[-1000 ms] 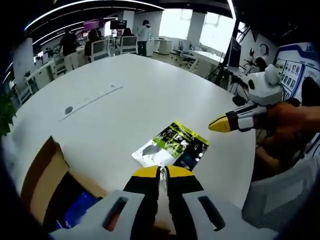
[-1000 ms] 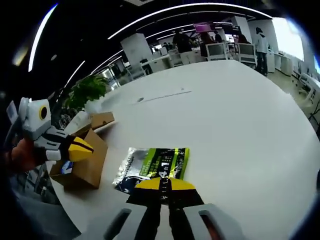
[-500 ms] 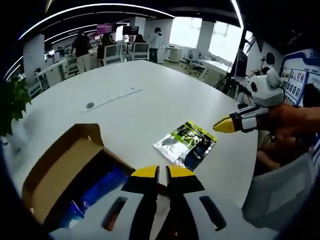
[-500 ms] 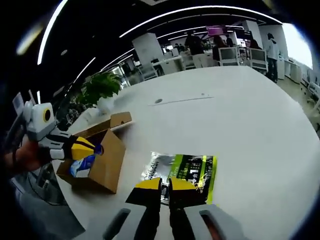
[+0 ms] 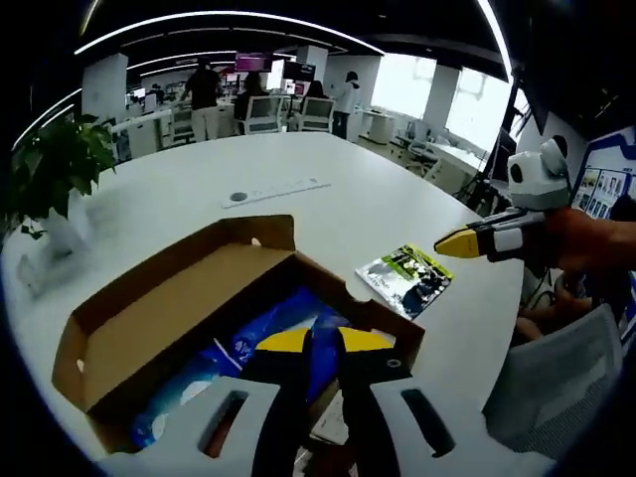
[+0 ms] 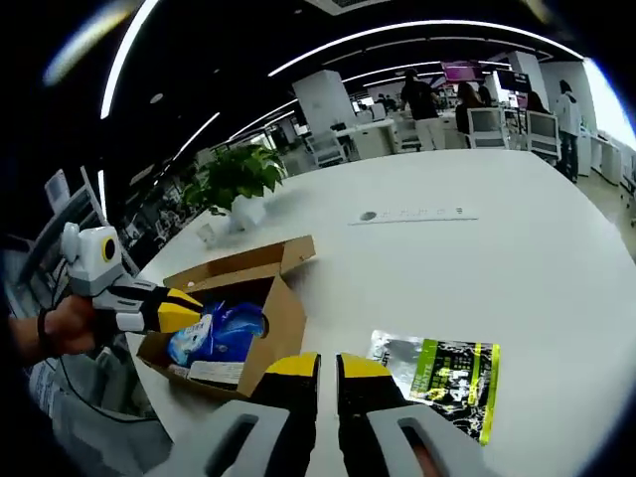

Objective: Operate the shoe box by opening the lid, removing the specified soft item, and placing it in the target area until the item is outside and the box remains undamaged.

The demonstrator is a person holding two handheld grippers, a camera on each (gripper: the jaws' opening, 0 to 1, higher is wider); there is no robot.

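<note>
An open cardboard shoe box [image 5: 159, 298] lies on the white table with its lid flap folded back. Blue soft packs [image 5: 283, 323] lie inside it. My left gripper [image 5: 323, 343] hovers over the box's near end, jaws almost together with a thin gap and nothing between them. A green-and-black packet [image 5: 405, 278] lies flat on the table to the right of the box. In the right gripper view the box [image 6: 286, 323], the blue packs [image 6: 214, 333] and the packet [image 6: 447, 383] show again. My right gripper [image 6: 328, 366] is nearly closed and empty, above the table between box and packet.
A hand holds the right gripper [image 5: 462, 241] above the table edge at the right. The left gripper [image 6: 184, 310] reaches over the box's far end. A potted plant [image 5: 55, 169] stands at the table's left. A cable hatch [image 6: 412, 214] sits mid-table. Office chairs and people stand far behind.
Both views have swung toward the box, which now shows whole with its blue packs. The packet lies where it was. Both pairs of jaws stand a little further apart.
</note>
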